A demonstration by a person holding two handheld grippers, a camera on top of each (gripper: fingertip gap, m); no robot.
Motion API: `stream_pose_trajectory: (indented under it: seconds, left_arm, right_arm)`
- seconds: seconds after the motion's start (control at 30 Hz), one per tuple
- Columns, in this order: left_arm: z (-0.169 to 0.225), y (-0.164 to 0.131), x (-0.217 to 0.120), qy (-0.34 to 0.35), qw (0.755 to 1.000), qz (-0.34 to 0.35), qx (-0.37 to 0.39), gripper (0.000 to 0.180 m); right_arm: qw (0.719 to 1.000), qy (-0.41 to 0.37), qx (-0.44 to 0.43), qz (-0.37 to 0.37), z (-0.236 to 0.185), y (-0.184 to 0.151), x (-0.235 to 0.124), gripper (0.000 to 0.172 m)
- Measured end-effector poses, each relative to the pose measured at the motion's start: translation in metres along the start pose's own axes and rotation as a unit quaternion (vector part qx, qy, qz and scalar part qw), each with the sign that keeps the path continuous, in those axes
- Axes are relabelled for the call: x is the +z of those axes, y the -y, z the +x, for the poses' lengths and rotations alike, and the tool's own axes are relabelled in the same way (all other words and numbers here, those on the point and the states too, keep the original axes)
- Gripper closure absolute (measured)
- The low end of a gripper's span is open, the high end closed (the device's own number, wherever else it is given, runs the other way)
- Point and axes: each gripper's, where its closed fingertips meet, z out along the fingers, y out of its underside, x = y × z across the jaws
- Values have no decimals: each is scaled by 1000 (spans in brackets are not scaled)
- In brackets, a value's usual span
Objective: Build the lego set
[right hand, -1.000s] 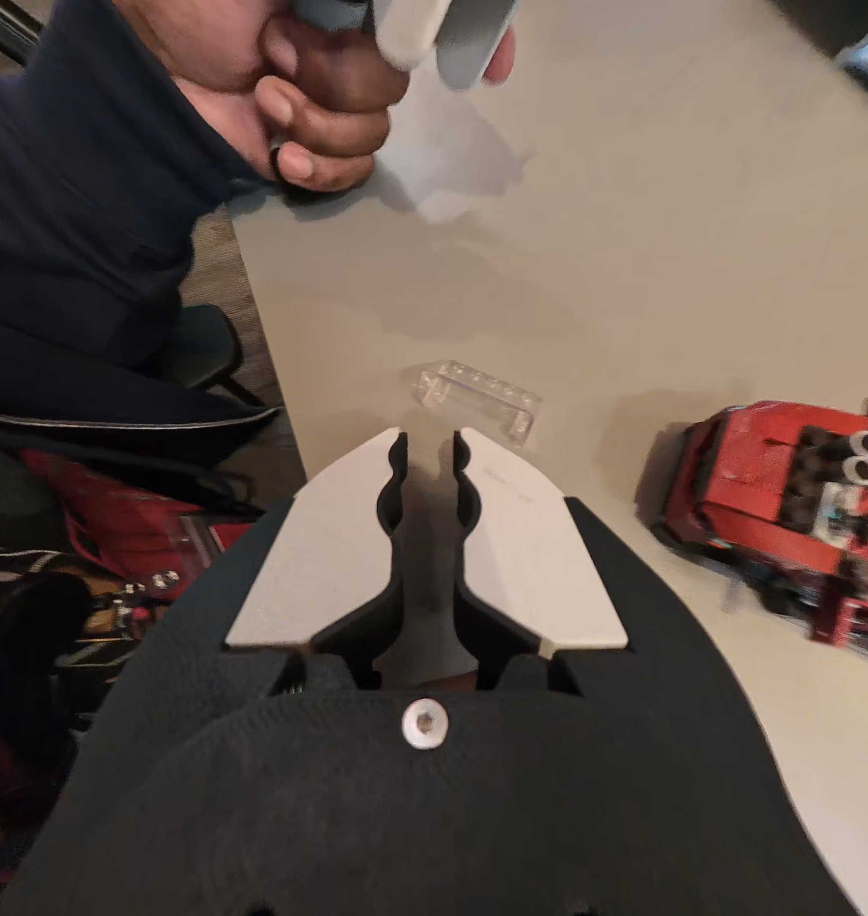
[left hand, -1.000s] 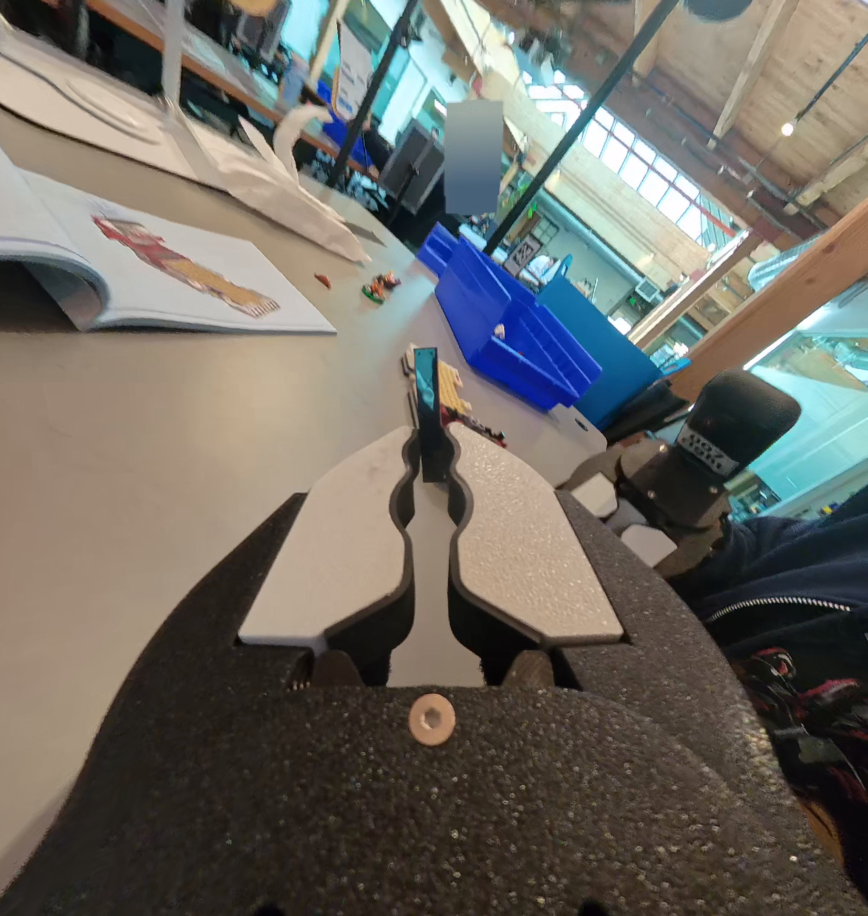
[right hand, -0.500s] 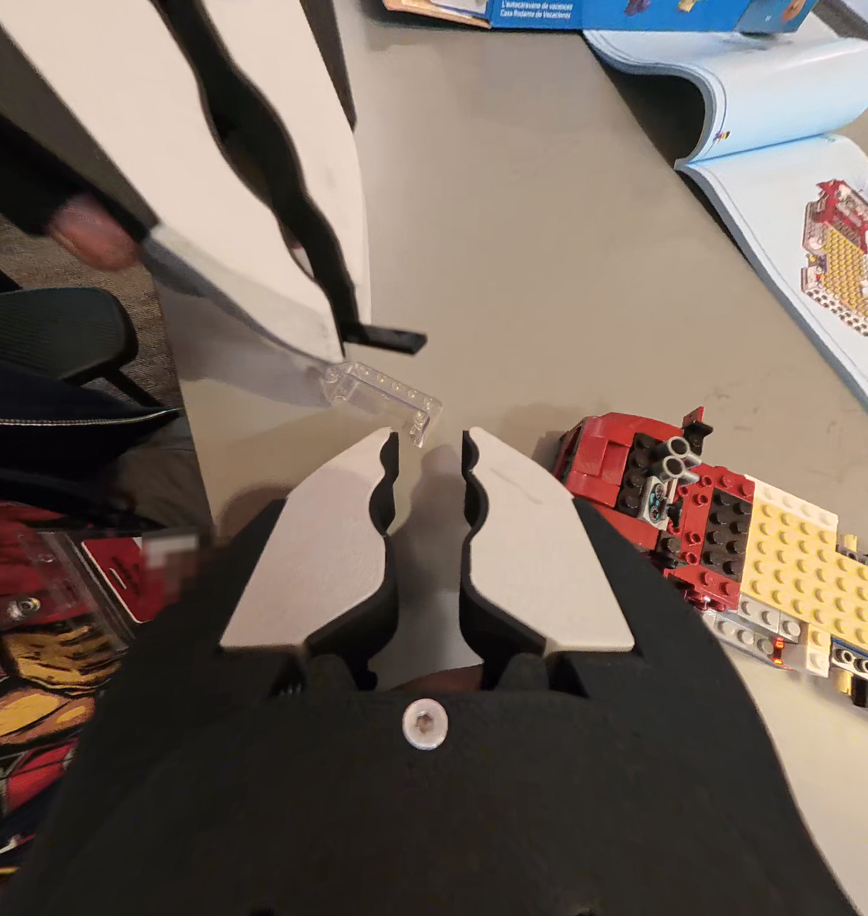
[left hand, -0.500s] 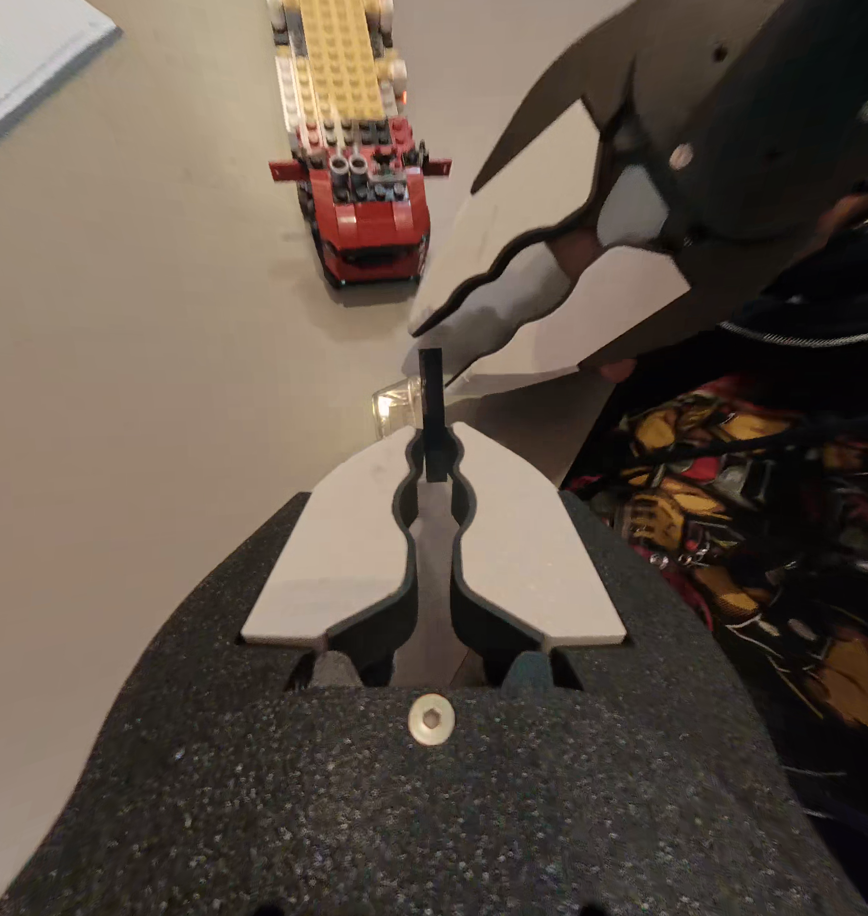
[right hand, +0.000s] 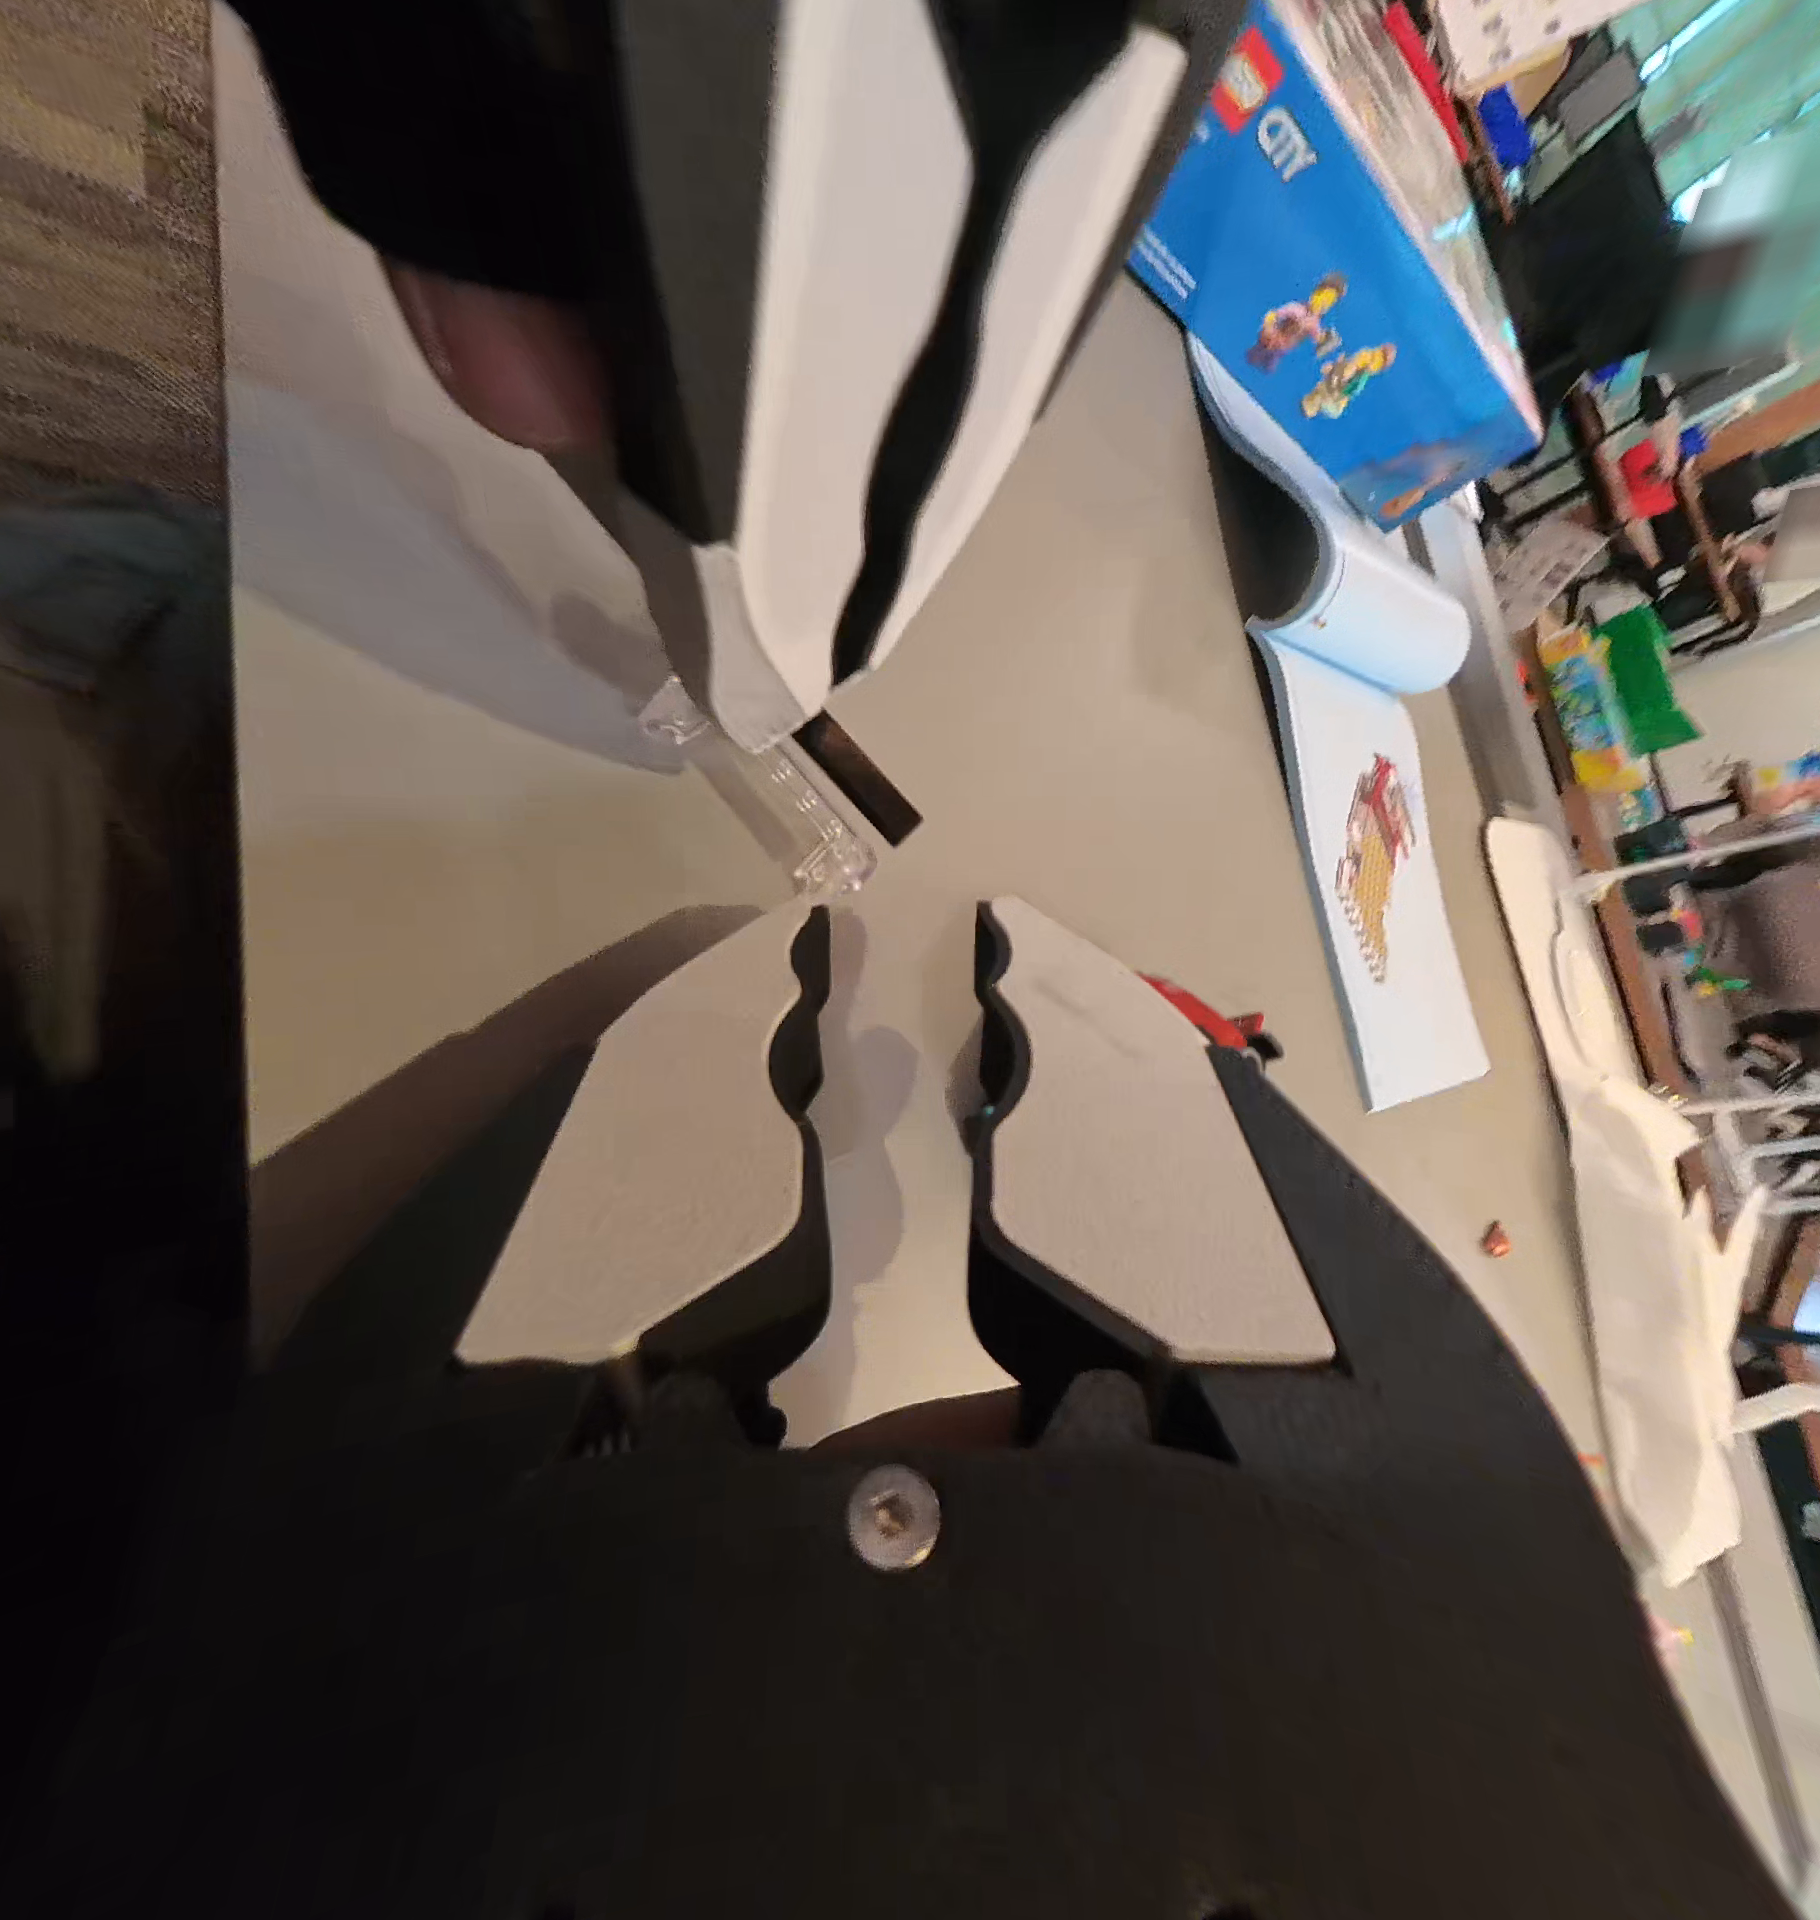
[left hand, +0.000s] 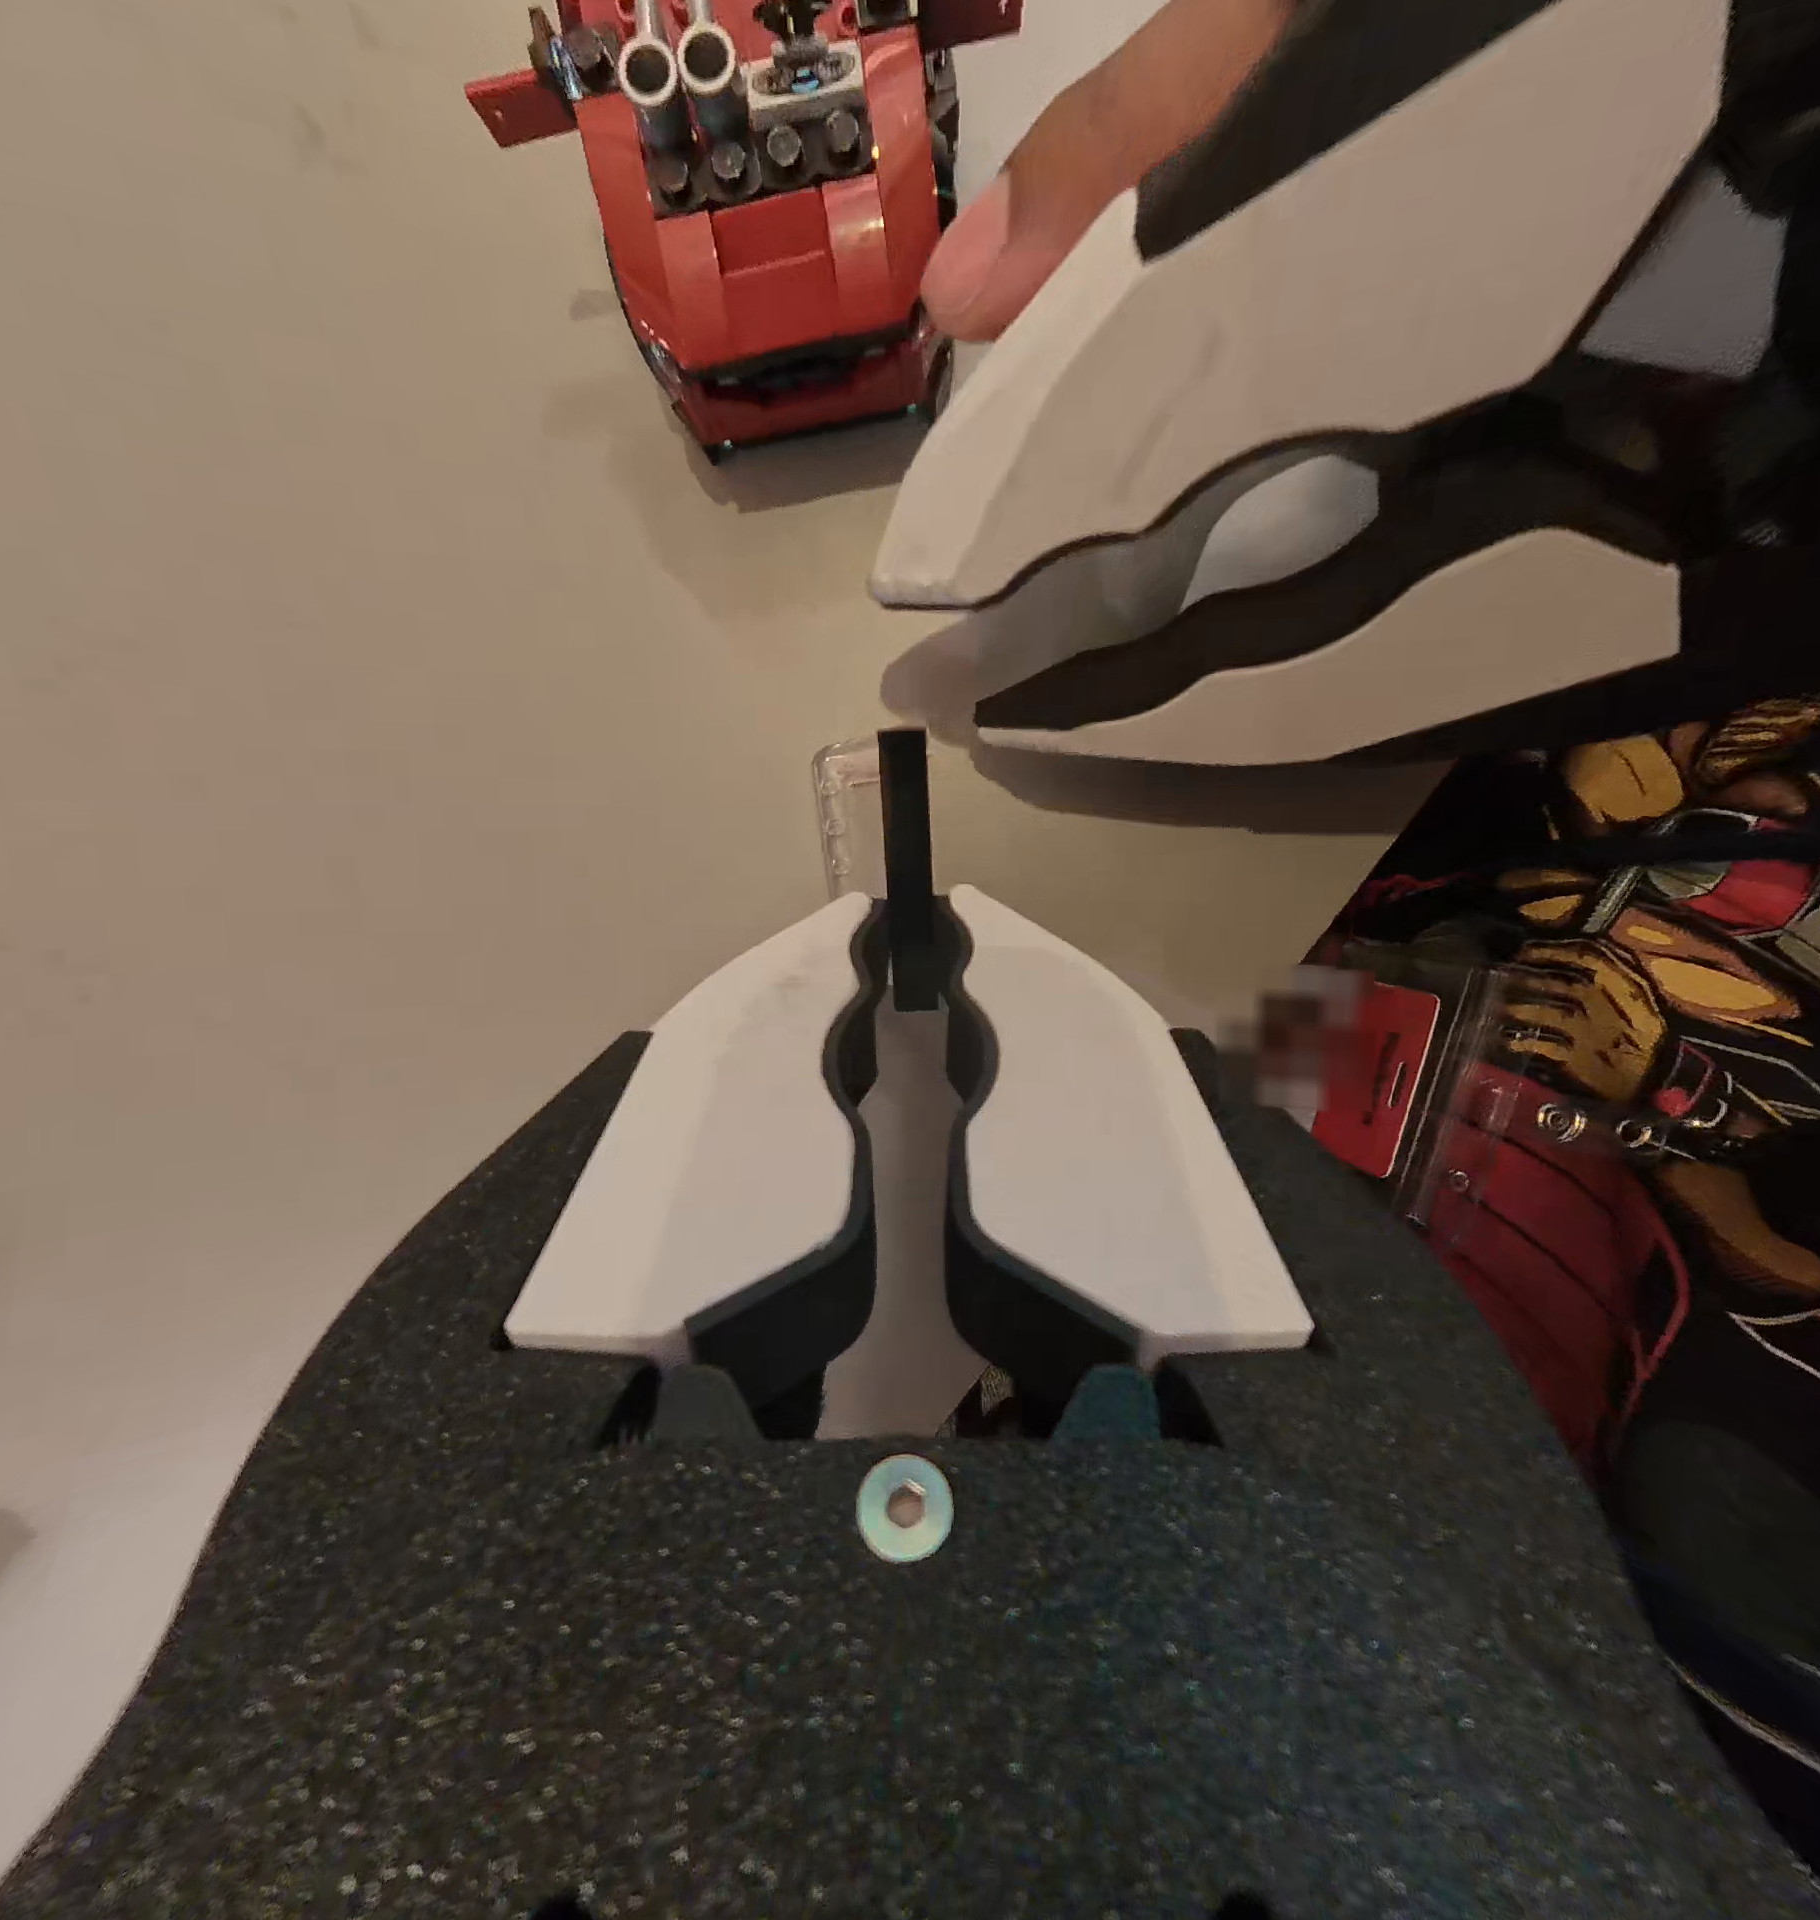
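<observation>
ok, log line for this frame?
left gripper: grips black bar | right gripper: open, empty | clear brick: on table

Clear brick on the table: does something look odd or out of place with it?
The clear brick lies alone near the table edge, apart from the red toy car. The left claw, holding a black flat piece, hovers over it. Nothing looks damaged.

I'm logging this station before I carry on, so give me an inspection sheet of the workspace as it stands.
Surface: beige tabletop, bare where shown.
Job's things: clear brick lying on the table; red brick car beyond it.
Clutter: open booklet, blue box, white bags.
Grippers: left tongs shut on a thin black piece, right above the clear brick; right tongs open, bare, tips near the clear brick.
Cables: nothing seen.
Surroundings: blurred shelves and furniture at right.
</observation>
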Motion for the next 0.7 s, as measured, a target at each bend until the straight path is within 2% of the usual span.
stream_pose_trajectory:
  seconds: [0.27, 0.43, 0.7]
  left_arm:
    - [-1, -2, 3, 0, 1000, -28, 6, 172]
    - [-2, -3, 5, -3, 999, -34, 7, 172]
    - [-3, -3, 6, -3, 999, -34, 10, 172]
  right_arm:
    - [996, -24, -82, 22, -5, 13, 9, 146]
    - [993, -23, -113, 19, -6, 13, 14, 153]
    - [993, -15, -116, 1, -5, 9, 21, 162]
